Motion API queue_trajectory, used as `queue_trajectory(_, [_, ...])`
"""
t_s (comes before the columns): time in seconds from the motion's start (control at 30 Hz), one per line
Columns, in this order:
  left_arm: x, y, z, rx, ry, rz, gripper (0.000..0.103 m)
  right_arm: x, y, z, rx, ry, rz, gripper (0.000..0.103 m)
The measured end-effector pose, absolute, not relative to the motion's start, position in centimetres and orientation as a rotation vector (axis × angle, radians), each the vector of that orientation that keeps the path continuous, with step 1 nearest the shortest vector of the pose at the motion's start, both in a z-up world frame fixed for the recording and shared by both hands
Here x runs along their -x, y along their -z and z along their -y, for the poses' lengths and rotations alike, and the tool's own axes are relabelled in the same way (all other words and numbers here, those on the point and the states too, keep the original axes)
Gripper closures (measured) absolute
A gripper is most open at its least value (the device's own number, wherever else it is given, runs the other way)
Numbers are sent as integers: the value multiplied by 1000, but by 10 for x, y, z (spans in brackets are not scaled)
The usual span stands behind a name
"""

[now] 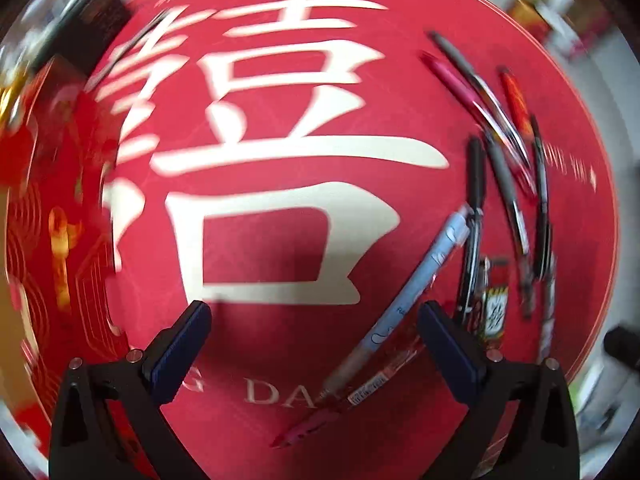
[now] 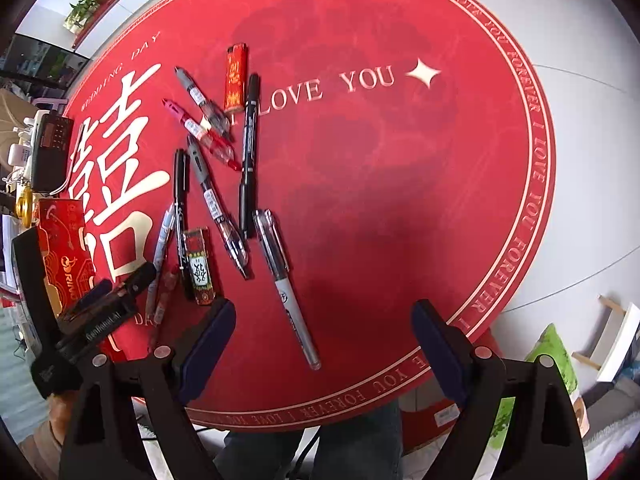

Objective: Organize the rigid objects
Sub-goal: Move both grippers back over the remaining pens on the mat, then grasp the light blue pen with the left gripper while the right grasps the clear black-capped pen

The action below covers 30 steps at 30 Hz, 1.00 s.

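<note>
Several pens and two lighters lie scattered on a round red mat (image 2: 400, 200). My left gripper (image 1: 316, 330) hangs open and points steeply down. A light blue pen (image 1: 420, 280) and a clear red pen (image 1: 360, 392) lie crossed between its fingers, close to the right finger (image 1: 444, 336), and neither pad presses on them. In the right wrist view the left gripper (image 2: 120, 280) hovers over those pens. My right gripper (image 2: 324, 344) stands open above a white and silver pen (image 2: 288, 288). An orange lighter (image 2: 236, 78) and a black-labelled lighter (image 2: 198, 268) rest among the pens.
A red box (image 2: 64, 248) stands at the mat's left edge, with a black radio-like device (image 2: 50, 148) behind it. The mat's right half (image 2: 400, 140) holds only print. Below the near table edge are a person's legs (image 2: 320, 452). Boxes and bags sit on the floor at right.
</note>
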<state>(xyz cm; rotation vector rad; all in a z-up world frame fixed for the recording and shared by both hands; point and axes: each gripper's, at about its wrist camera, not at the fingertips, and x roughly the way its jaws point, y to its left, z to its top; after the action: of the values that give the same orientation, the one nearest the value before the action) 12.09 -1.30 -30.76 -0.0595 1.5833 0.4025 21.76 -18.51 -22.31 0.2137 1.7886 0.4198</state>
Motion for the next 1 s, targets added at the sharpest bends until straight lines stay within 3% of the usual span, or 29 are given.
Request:
queue_trajectory(0.13, [-142,325,37,2,-340,-1597,0,-212,222,180,-208,-435,-1792,13])
queue_trajectory(0.4, [-151,324,-23,-8,-454,-1569,0,-213,219,172,-163,-445,-1760,13])
queue_trajectory(0.7, [-147,328,-8,3,-378,-1567,0,-204,247,135,25,-504,-1758,13])
queue_trajectory(0.73, [-147,331,-4,3,-374,-1560,0,-202,249,129,61,-511,-1746,17])
queue_trajectory(0.77, [-147,332,-4,5,-367,-1552,0,-200,251,124,83,-524,-1742,30])
queue_trajectory(0.87, [-146,329,-5,21,-344,-1527,0,-193,253,109,170,-546,-1714,47])
queue_trajectory(1.0, [-138,324,-5,5,-333,-1490,0,-186,249,97,234,-555,-1679,49])
